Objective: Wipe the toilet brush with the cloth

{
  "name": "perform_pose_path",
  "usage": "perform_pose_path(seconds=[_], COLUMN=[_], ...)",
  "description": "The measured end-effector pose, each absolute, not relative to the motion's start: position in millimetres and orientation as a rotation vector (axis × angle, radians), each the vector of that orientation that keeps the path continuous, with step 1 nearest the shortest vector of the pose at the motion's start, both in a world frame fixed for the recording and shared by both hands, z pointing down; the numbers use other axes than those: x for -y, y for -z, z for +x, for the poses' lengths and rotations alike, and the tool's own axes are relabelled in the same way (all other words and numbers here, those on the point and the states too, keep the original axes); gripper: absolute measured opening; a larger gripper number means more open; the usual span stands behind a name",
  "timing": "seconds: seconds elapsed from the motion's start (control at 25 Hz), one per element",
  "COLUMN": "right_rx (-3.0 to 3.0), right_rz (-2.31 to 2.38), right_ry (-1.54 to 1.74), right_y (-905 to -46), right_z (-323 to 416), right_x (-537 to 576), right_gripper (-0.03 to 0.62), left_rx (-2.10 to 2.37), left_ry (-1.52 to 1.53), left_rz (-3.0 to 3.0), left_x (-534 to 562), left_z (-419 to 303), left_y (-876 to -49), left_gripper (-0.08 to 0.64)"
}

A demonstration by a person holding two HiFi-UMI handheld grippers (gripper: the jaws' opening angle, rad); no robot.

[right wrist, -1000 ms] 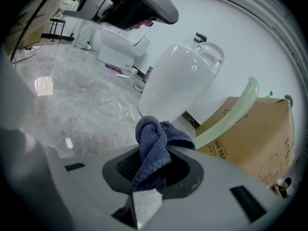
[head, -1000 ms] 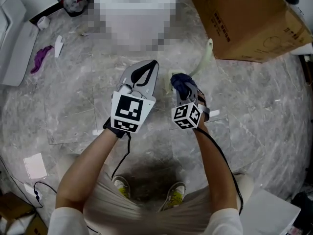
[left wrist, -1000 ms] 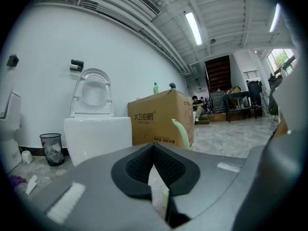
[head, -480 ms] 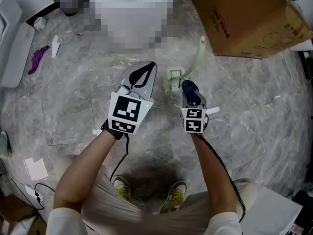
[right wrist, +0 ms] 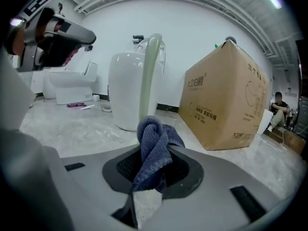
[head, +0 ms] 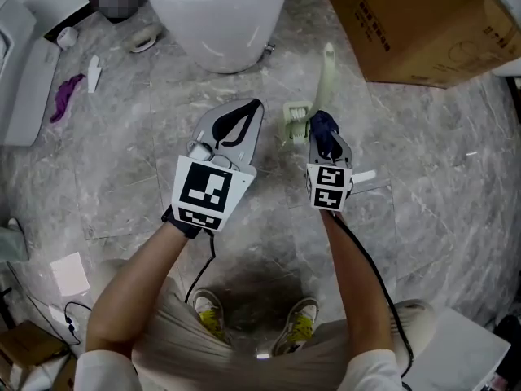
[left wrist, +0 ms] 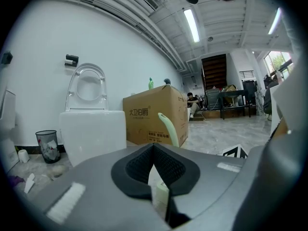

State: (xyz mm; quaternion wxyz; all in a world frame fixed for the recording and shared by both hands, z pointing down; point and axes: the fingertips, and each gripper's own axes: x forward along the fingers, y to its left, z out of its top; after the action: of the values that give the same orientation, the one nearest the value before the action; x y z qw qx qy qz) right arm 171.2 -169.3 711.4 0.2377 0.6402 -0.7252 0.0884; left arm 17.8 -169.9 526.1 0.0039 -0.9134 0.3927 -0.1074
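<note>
One grey marble floor (head: 440, 186) spreads through the room, with a toilet (head: 220, 15) at its far side and a box (head: 423, 23) to the right. Both arms (head: 138, 283) reach down and forward, side by side. The left gripper (head: 256, 106) has its jaws pressed together on nothing. The right gripper (head: 326, 137) pinches the cloth (head: 323, 125) close by the upright brush (head: 328, 76), which stands on the floor between toilet and box.

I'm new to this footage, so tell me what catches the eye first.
The dark blue cloth is bunched in the shut right gripper, near the centre of the head view. Just beyond it the pale green toilet brush stands in its holder, with the white toilet to its left and a big cardboard box to its right.
</note>
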Motion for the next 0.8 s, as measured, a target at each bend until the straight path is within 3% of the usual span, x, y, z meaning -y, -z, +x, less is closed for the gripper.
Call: perform_pose_path(seconds=[0.8], right_rx=[1.946], right_rz=[1.623], right_ry=[-0.462], right_y=[-774.7], right_z=[158.3], right_x=[184.7], right_gripper=[0.097], left_rx=[-1.164], left_ry=[0.456], left_rz=[-2.878], left_x=[158.6], left_z=[21.5], left_y=[-546.9], left_gripper=[0.002])
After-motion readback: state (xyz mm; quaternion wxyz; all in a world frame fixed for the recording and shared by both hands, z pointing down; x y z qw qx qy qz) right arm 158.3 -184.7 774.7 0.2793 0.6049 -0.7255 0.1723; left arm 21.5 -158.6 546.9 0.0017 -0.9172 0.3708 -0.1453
